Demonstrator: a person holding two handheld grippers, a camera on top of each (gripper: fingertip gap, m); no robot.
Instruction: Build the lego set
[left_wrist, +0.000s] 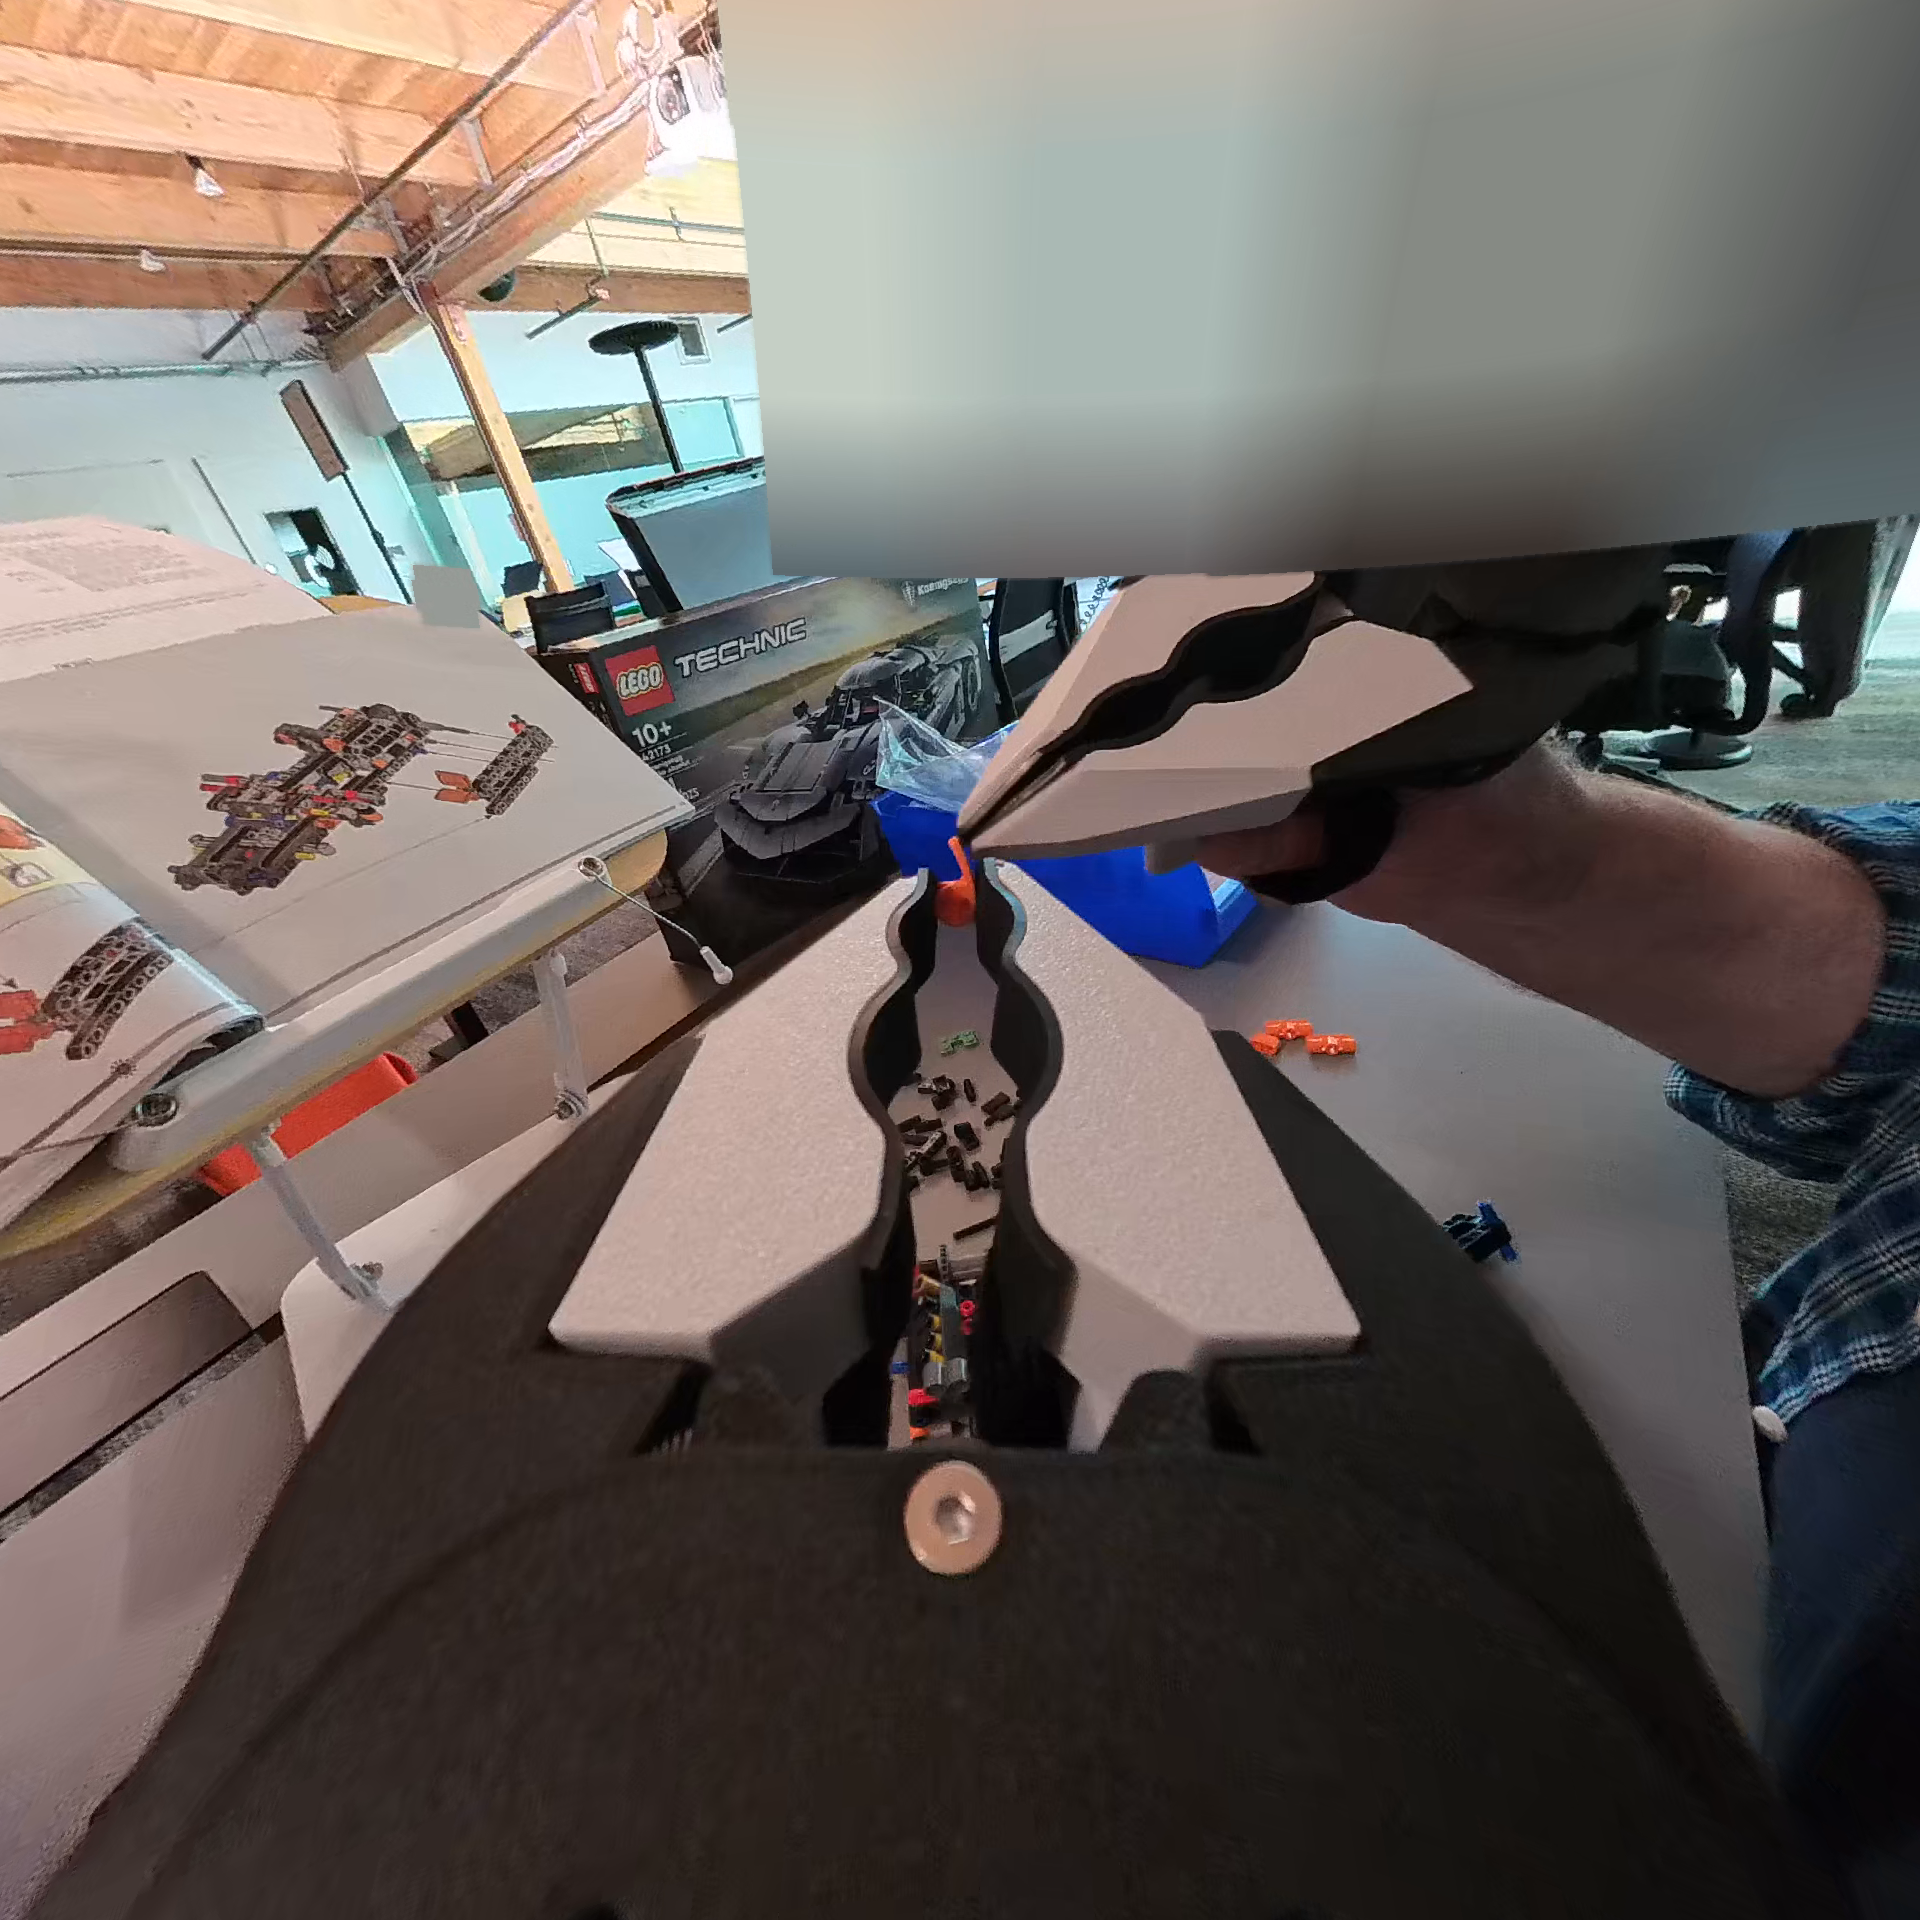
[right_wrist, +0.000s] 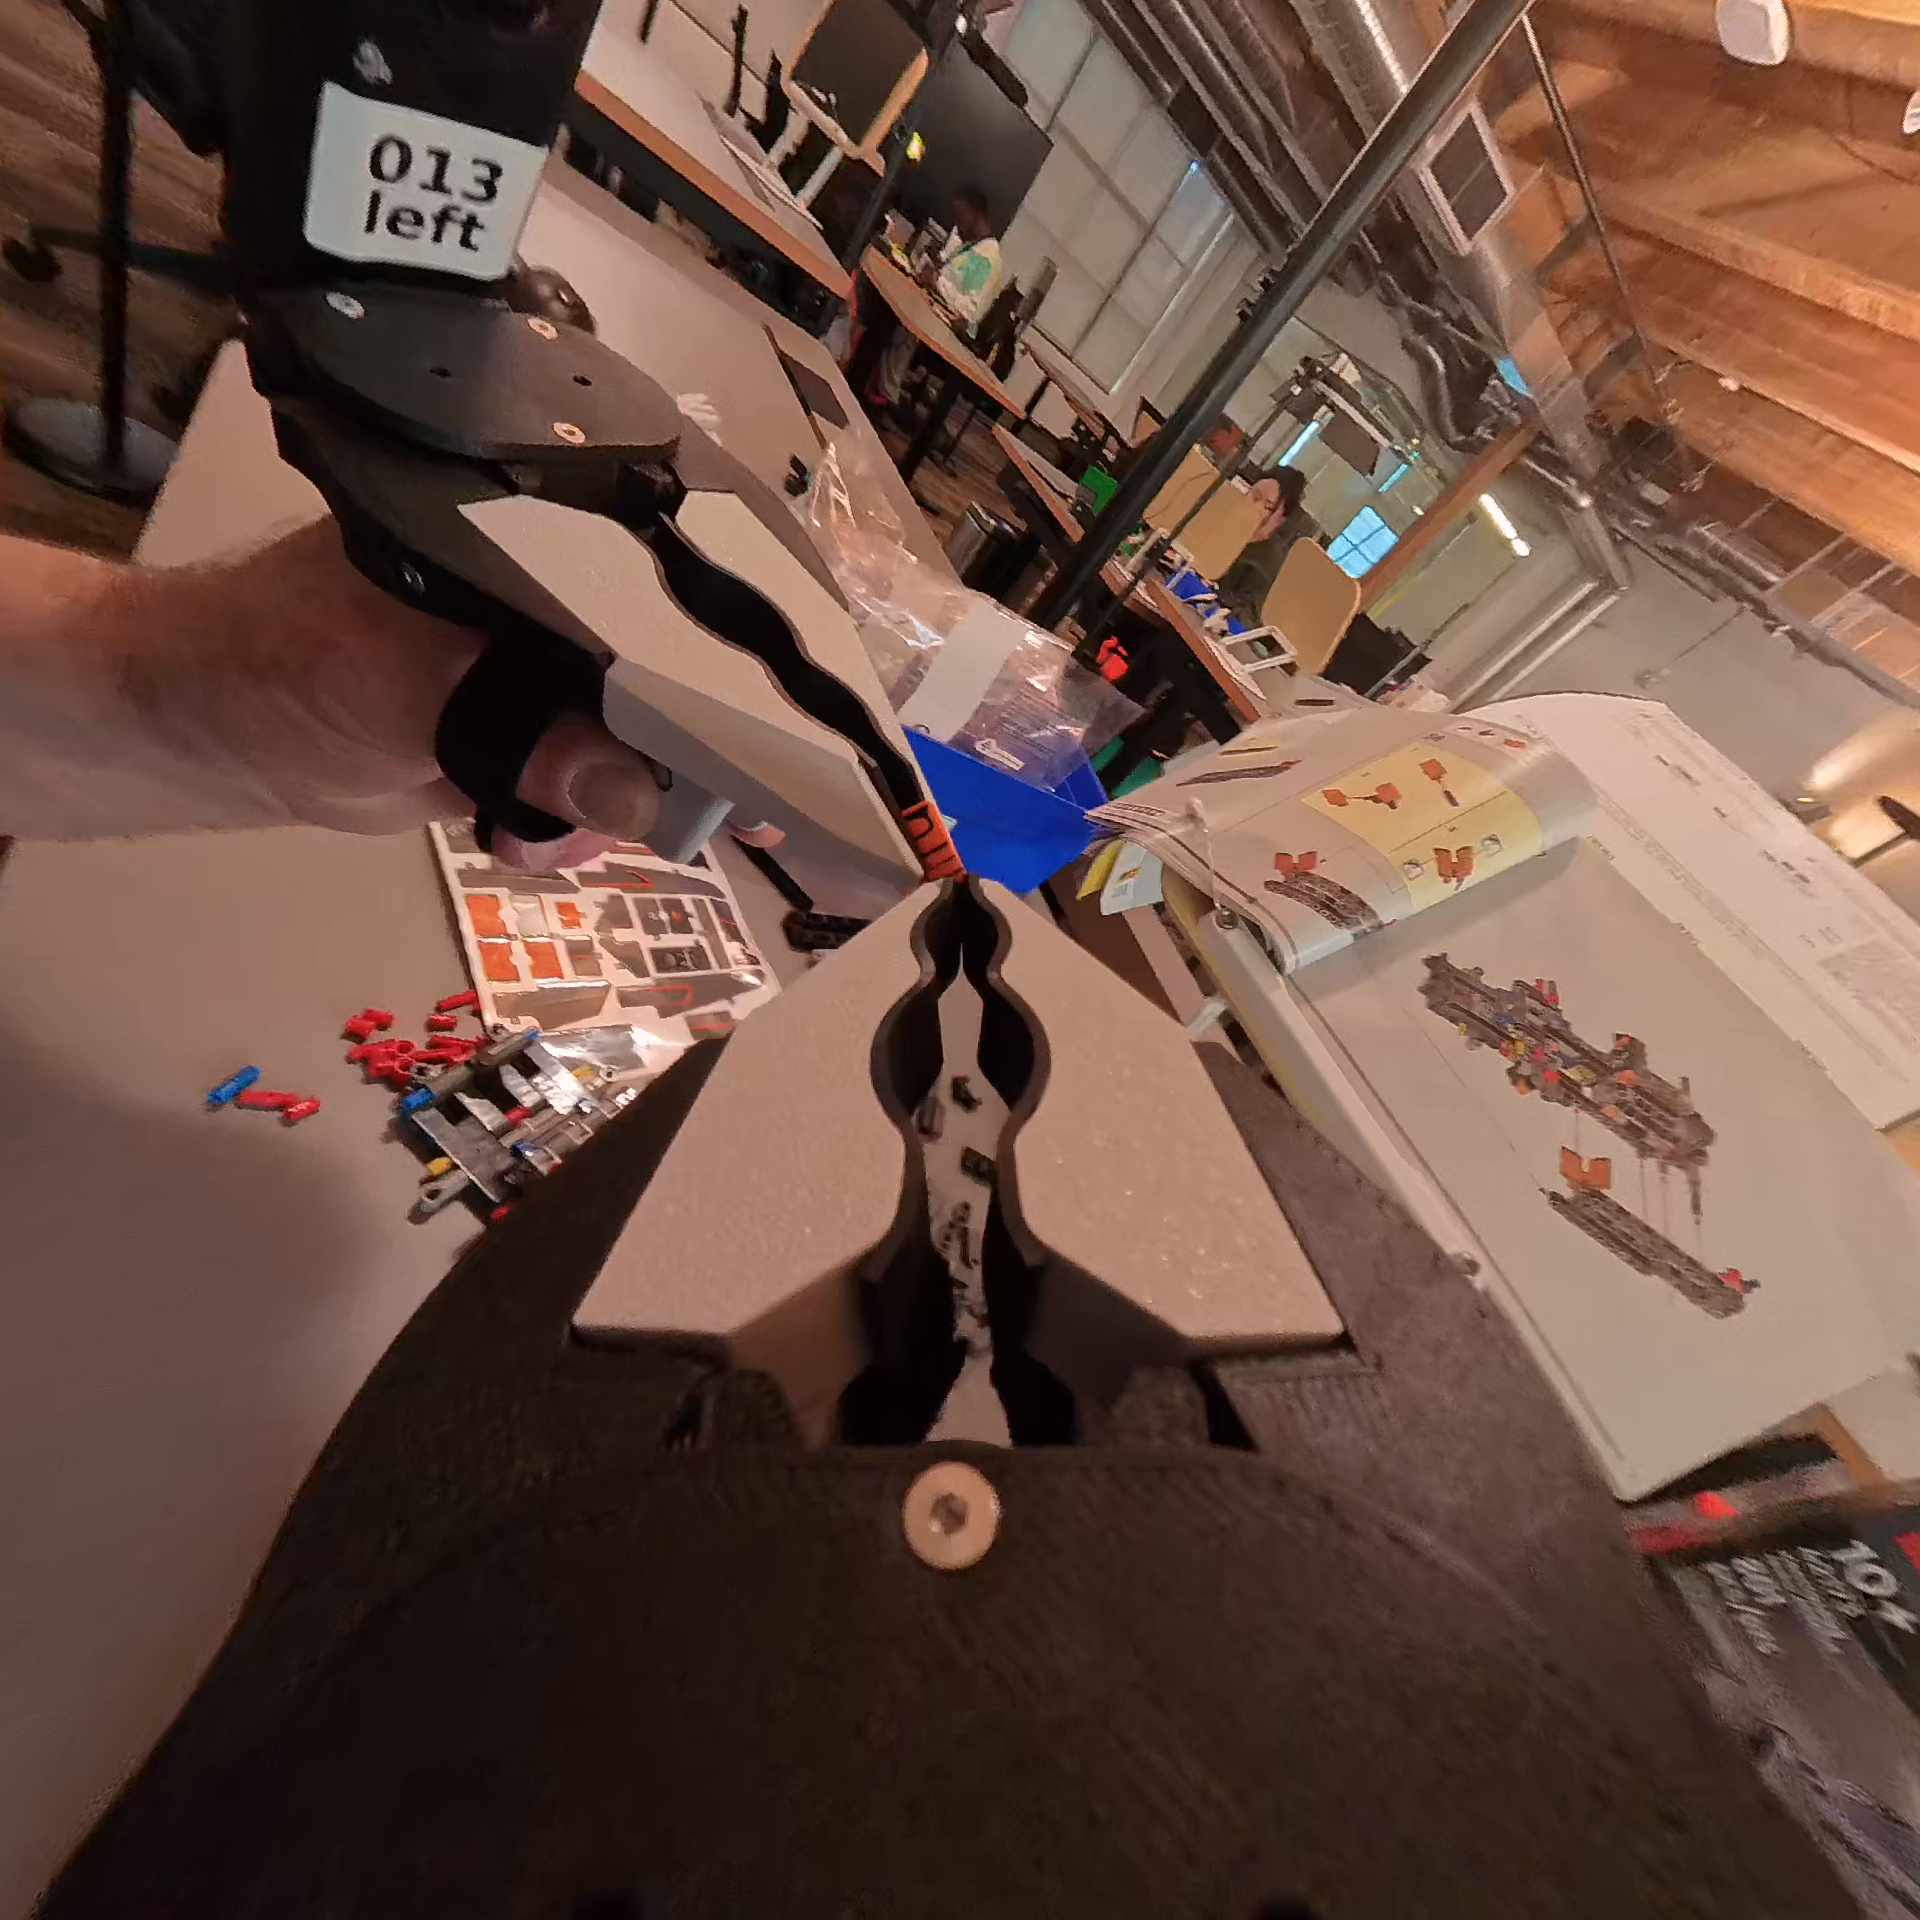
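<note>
My left gripper (left_wrist: 958, 883) is shut on a small orange lego piece (left_wrist: 956, 902), held at its fingertips above the table. In the right wrist view the left gripper (right_wrist: 925, 844) reaches in from the upper left, with the orange piece (right_wrist: 928, 831) showing between its tips. My right gripper (right_wrist: 958, 896) is shut, and its tips meet the end of the orange piece. In the left wrist view the right gripper (left_wrist: 966, 831) comes in from the upper right, and its closed tips touch the piece's thin upper end. I cannot tell whether they pinch it.
An open instruction booklet (left_wrist: 343, 769) lies on a stand at the left. The lego box (left_wrist: 790, 707) and a blue bin (left_wrist: 1122, 894) stand behind. Black pins (left_wrist: 951, 1132), orange pieces (left_wrist: 1304, 1039), a sticker sheet (right_wrist: 603, 935), red pins (right_wrist: 405, 1039) and a part-built assembly (right_wrist: 499, 1112) lie on the table. My left and right fingertips are right by each other.
</note>
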